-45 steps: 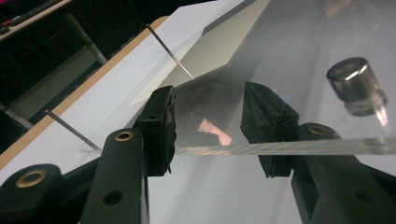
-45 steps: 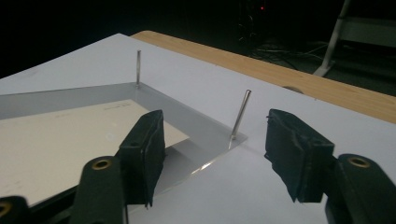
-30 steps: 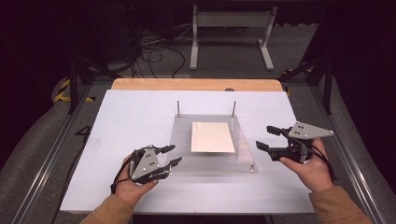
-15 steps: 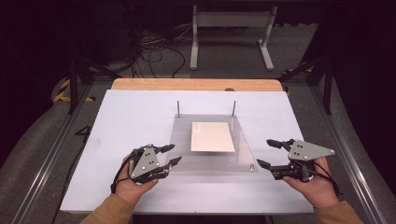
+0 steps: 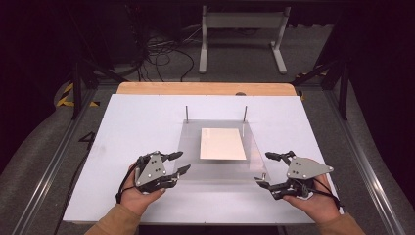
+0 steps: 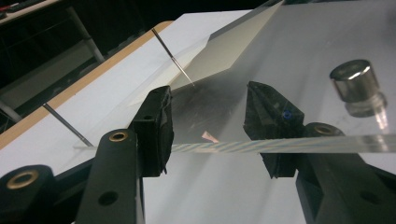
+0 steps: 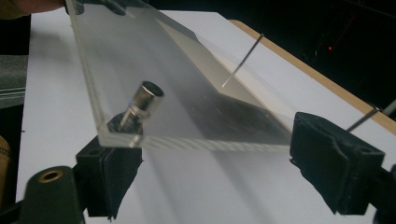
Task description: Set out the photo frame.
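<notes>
Against the frame one second earlier, the right gripper [image 5: 269, 170] was found nearer the person and lower, at the near right corner of the clear plate [image 5: 191, 156]; the left gripper [image 5: 176, 163] was found unchanged at the near left corner.

Counted: two grippers, one plate, one sheet [image 5: 222, 143], two thin pins [image 5: 187, 114] at the plate's far edge, and one metal knob [image 7: 144, 100] near the plate's near right corner.

The plate was seen raised off the white table [image 5: 122, 127], with the sheet lying under or on its middle; which could not be told.

In the left gripper view, the fingers [image 6: 154, 128] were apart, with the plate's near edge running across between them. In the right gripper view, the fingers [image 7: 334, 161] were likewise apart, one under the corner by the knob, the other beyond the plate's edge. No clamping was observed.

Bare table was noted to the left, right and far side of the plate; a wooden strip [image 5: 205, 88] bordered the far edge.
</notes>
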Available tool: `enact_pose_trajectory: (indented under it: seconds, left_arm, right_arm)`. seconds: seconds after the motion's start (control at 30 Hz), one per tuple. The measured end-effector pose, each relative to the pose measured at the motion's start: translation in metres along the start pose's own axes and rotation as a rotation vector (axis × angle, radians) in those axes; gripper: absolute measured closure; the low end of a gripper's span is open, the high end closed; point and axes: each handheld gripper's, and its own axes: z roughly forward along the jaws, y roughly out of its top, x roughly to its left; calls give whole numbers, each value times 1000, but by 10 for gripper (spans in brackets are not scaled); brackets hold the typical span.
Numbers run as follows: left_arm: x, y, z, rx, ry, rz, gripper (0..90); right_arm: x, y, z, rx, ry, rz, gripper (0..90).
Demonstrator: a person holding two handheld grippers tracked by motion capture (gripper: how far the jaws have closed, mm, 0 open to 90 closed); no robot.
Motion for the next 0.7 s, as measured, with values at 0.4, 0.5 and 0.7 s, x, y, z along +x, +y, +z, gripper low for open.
enact_pose_trajectory:
  seconds: [0.4, 0.5, 0.7]
  left_arm:
    - [2, -1, 1, 3, -11, -19, 475]
    - [1, -1, 1, 4, -7, -18, 475]
    - [0, -2, 1, 2, 4, -15, 481]
  right_arm:
    - [2, 3, 21, -74, 27, -74, 205]
    - [0, 1, 24, -81, 33, -68, 245]
    - [-2, -3, 29, -80, 42, -123, 461]
